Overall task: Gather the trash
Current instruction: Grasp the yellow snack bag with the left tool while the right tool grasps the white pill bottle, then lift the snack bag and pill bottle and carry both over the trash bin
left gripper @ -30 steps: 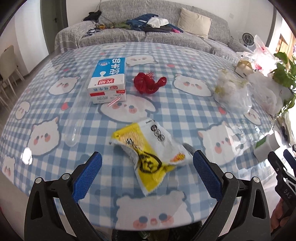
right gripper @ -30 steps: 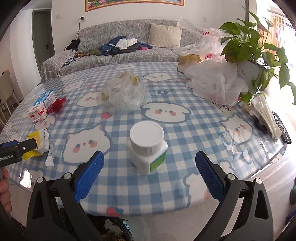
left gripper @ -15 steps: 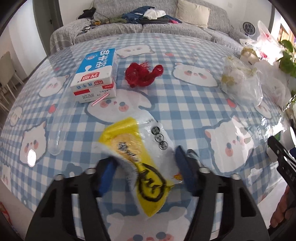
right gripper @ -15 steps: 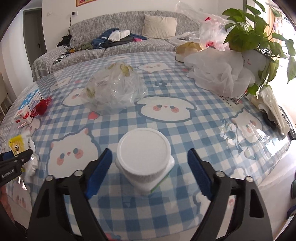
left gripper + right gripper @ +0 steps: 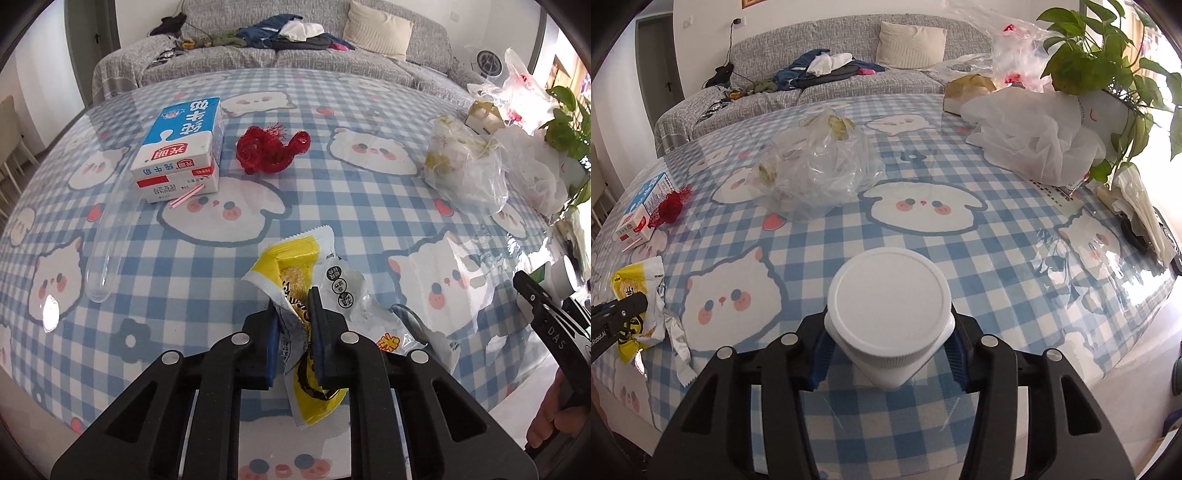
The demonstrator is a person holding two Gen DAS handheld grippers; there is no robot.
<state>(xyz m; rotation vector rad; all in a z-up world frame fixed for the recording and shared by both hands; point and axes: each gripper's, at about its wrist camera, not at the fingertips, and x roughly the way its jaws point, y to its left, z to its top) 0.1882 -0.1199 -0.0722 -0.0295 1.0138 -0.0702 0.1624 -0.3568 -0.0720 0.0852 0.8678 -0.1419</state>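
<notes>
Left gripper [image 5: 293,328]: fingers clamped on the yellow snack wrapper [image 5: 325,295] at the counter [image 5: 332,206] near edge; long axis runs away from the camera, torn end far
Right gripper [image 5: 888,354]: fingers pressed on the white bottle [image 5: 888,295], upright, lid up
Hidden: bottle's lower body

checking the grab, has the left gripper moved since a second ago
Yes: the left gripper moved forward toward the milk carton, and its fingers closed on the yellow snack wrapper.

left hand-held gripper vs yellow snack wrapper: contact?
Touching. The left wrist view shows the left hand-held gripper shut on the yellow snack wrapper, with crumpled film pinched between both blue pads.
</notes>
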